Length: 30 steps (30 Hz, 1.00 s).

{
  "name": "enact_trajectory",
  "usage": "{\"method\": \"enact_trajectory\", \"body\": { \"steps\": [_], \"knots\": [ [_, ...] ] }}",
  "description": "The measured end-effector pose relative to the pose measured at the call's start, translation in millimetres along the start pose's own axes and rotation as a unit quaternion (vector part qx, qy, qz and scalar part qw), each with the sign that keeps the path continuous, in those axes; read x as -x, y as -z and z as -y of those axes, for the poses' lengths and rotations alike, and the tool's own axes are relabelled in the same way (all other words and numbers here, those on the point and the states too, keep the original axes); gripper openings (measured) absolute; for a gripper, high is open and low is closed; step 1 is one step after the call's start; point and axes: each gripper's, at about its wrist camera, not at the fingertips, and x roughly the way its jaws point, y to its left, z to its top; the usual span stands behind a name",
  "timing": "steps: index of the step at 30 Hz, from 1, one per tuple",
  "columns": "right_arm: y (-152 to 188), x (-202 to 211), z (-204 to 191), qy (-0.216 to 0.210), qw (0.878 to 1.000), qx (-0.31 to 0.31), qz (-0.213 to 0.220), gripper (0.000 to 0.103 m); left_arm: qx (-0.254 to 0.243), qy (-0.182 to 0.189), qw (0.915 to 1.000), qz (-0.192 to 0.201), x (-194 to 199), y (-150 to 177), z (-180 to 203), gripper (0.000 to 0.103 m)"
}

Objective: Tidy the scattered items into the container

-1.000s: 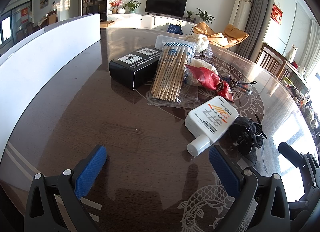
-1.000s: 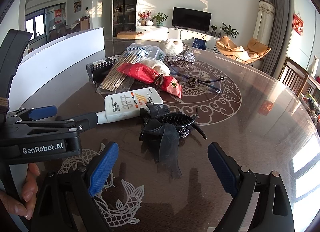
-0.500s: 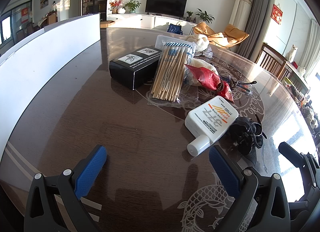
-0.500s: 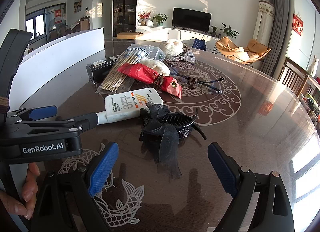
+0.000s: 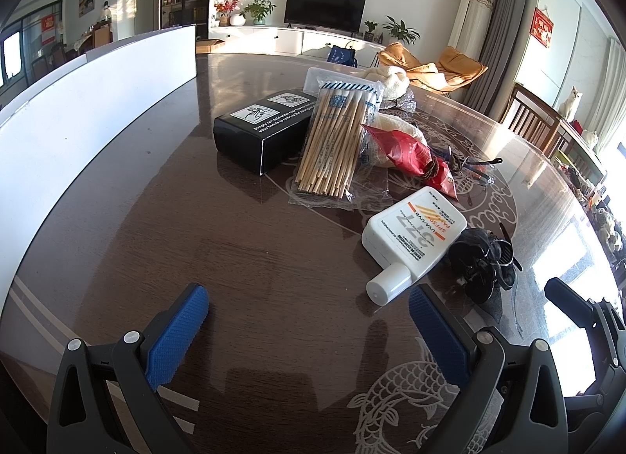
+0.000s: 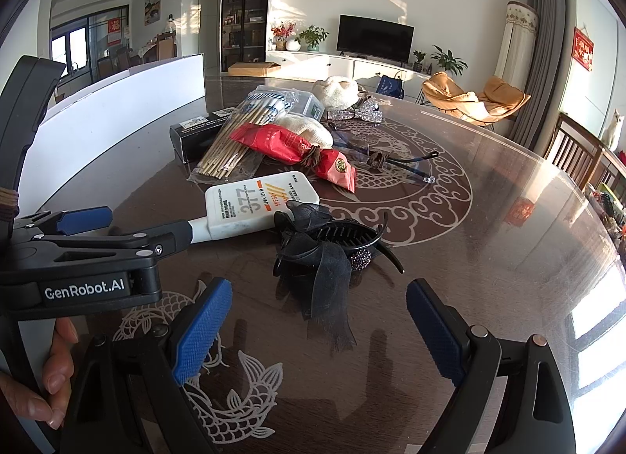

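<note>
Black hair clip (image 6: 332,243) lies on dark surface (image 6: 489,258) just ahead of right gripper (image 6: 317,332), jaws released, nothing held. Left gripper (image 5: 309,329) likewise released, lotion bottle (image 5: 414,239) near its right finger. White container (image 5: 90,110) well apart at left. Clip best taken by rigid body, not ribbon.

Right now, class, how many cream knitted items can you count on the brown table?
2. One cream knitted item lies at the pile's far end beside the silver sequin bow; the other sits mid-pile behind the red foil packet. More may be hidden underneath.
</note>
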Motion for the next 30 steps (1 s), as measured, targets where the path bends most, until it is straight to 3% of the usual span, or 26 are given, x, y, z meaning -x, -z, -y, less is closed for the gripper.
{"method": "enact_trajectory", "body": {
  "steps": [30],
  "knots": [
    [-1.4,-2.8,0.7,-0.001,1.0,0.005,-0.015,0.091,0.001,-0.002,0.9999,-0.01,-4.6,0.4,1.9,0.103]
  ]
}}
